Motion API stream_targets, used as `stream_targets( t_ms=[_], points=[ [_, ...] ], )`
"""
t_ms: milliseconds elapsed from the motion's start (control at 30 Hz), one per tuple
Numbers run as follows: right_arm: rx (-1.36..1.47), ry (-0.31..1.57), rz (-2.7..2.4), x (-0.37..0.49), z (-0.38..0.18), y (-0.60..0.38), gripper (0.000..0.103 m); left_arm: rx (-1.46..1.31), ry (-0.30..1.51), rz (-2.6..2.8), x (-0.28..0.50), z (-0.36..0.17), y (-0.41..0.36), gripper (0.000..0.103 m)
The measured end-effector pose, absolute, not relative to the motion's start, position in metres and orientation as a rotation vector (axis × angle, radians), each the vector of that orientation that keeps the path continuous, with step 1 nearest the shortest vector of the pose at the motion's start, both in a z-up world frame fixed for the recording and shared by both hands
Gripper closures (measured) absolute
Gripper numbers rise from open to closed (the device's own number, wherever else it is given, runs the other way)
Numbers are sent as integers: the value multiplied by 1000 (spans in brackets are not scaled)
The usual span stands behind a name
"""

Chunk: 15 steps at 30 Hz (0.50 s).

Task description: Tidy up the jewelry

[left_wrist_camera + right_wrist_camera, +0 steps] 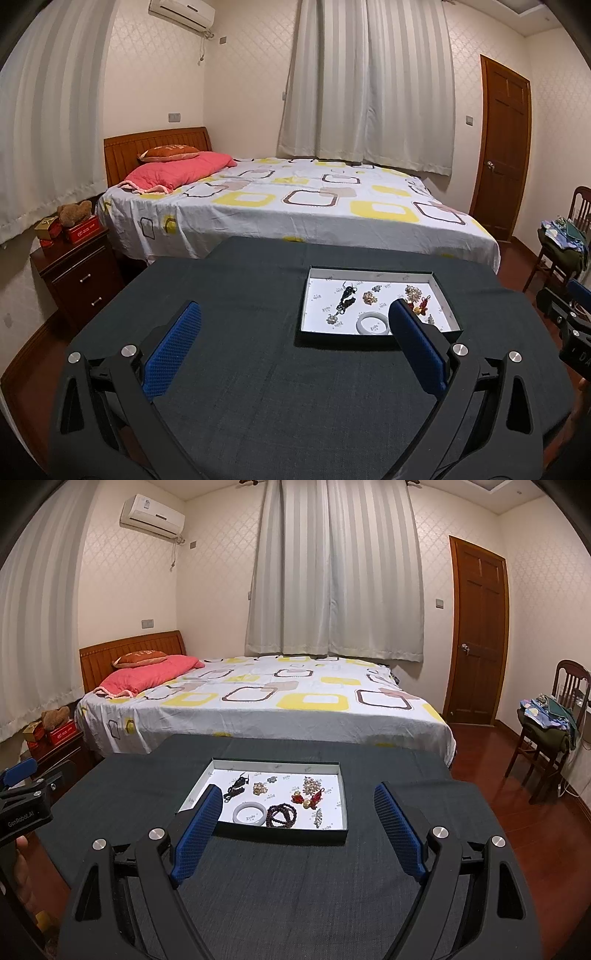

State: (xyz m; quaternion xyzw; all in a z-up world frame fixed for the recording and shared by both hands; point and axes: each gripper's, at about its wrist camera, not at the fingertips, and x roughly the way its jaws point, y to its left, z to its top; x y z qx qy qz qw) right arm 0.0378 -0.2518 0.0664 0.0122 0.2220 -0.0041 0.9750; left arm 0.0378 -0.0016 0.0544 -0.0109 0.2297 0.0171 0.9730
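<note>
Jaws on both grippers stand wide apart with nothing between them: the left gripper (295,343) hangs over the near part of the desk (240,295), its right pad in front of the tray's near right corner, and the right gripper (297,830) hangs a little above the dark cloth just short of the tray (345,794), which sits between its two pads in that view. Every piece of jewelry on show lies inside this shallow, dark-rimmed tray with its white printed lining, and none lies out on the cloth. Along the near edge sit a pale bangle (249,814) and, touching or just beside it, a coiled dark bead bracelet (282,815); a small pearly piece (317,818) lies to their right. Further in lie a black corded piece (236,788), a small cluster of pale beads (260,788), a tiny ornament (272,779), a larger pale bead cluster (311,784) and red-tasselled charms (308,798) bunched together. As a judgement, the gathering looks done, since all pieces are in the tray, mostly apart from each other. This fits a sorted tray at the end as well as a loose spread awaiting arrangement; no compartments or second box show to settle which.
</note>
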Motion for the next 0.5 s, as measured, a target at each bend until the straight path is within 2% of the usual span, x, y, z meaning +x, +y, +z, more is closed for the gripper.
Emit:
stream_targets(
  t_ms=[500],
  points=[
    [25,448,-8,38,66,-252,22,-30,462,41,39,57,-2,4]
  ],
)
